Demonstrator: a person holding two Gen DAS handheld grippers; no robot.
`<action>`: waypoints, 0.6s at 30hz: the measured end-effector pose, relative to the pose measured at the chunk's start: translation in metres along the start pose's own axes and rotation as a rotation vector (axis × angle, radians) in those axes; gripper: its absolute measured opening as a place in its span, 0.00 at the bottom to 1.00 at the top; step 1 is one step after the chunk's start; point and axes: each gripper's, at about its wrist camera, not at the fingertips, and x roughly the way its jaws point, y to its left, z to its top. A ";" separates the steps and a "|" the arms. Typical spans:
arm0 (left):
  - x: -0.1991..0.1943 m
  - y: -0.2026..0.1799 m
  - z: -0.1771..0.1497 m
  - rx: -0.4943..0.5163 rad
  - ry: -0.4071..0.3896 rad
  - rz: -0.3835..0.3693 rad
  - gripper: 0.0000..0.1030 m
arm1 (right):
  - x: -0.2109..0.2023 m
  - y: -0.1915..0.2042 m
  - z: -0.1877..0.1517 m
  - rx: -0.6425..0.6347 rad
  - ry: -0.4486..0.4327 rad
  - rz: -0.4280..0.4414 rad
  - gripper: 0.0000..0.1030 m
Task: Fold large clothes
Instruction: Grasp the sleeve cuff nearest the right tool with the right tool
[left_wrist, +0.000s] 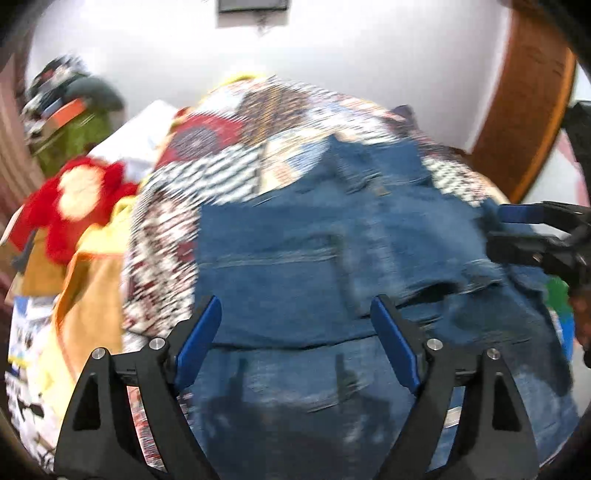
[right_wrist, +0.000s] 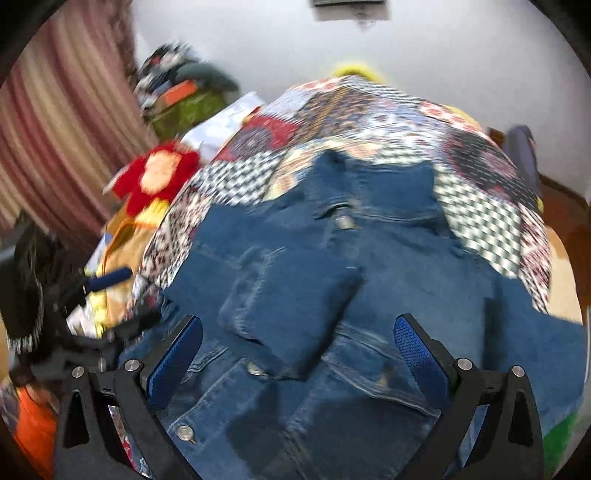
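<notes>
A blue denim jacket (left_wrist: 314, 258) lies spread on a patchwork quilt (left_wrist: 229, 147), one sleeve folded across its front (right_wrist: 288, 295). My left gripper (left_wrist: 295, 325) is open and empty just above the jacket's near part. My right gripper (right_wrist: 299, 339) is open and empty over the jacket's front, near its metal buttons. In the left wrist view the right gripper (left_wrist: 517, 229) shows at the right edge, jaws apart by the jacket's side. In the right wrist view the left gripper (right_wrist: 110, 299) shows at the left edge. Both views are motion-blurred.
A red plush toy (left_wrist: 77, 199) and orange and yellow cloths (left_wrist: 92, 295) lie left of the quilt. A pile of clothes and boxes (right_wrist: 184, 92) stands by a striped curtain (right_wrist: 55, 147). A wooden frame (left_wrist: 524, 110) rises at the right. A white wall is behind.
</notes>
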 end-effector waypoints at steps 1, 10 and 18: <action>0.004 0.010 -0.004 -0.013 0.011 0.006 0.80 | 0.008 0.009 0.000 -0.025 0.014 0.002 1.00; 0.059 0.064 -0.027 -0.076 0.139 0.050 0.80 | 0.094 0.057 -0.002 -0.176 0.201 -0.021 1.00; 0.108 0.076 -0.035 -0.121 0.218 0.034 0.80 | 0.138 0.047 -0.009 -0.195 0.279 -0.070 0.94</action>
